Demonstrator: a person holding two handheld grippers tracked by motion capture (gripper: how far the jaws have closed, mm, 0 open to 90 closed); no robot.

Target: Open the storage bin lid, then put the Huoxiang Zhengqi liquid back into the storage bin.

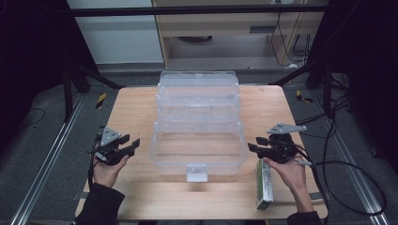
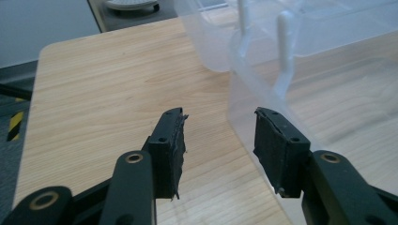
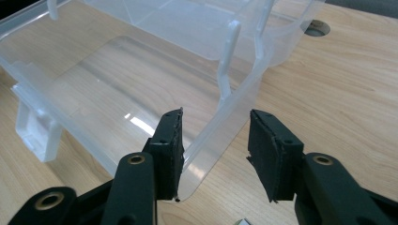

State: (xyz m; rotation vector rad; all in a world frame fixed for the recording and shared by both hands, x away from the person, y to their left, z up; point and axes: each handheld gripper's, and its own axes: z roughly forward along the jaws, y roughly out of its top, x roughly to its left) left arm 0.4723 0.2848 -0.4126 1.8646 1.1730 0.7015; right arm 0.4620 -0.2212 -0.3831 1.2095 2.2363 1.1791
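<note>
High view: green carton [image 1: 264,184] partly behind right hand [image 1: 290,174].

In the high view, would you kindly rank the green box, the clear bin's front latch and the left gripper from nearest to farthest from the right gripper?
Measured from the right gripper:
1. Green box, lying just below it, beside the hand at the table's near right.
2. Front latch, on the clear bin's near wall, mid-table.
3. Left gripper, across the bin at the table's left side.

dim, dark surroundings; soft focus, faint glare on plastic.
</note>
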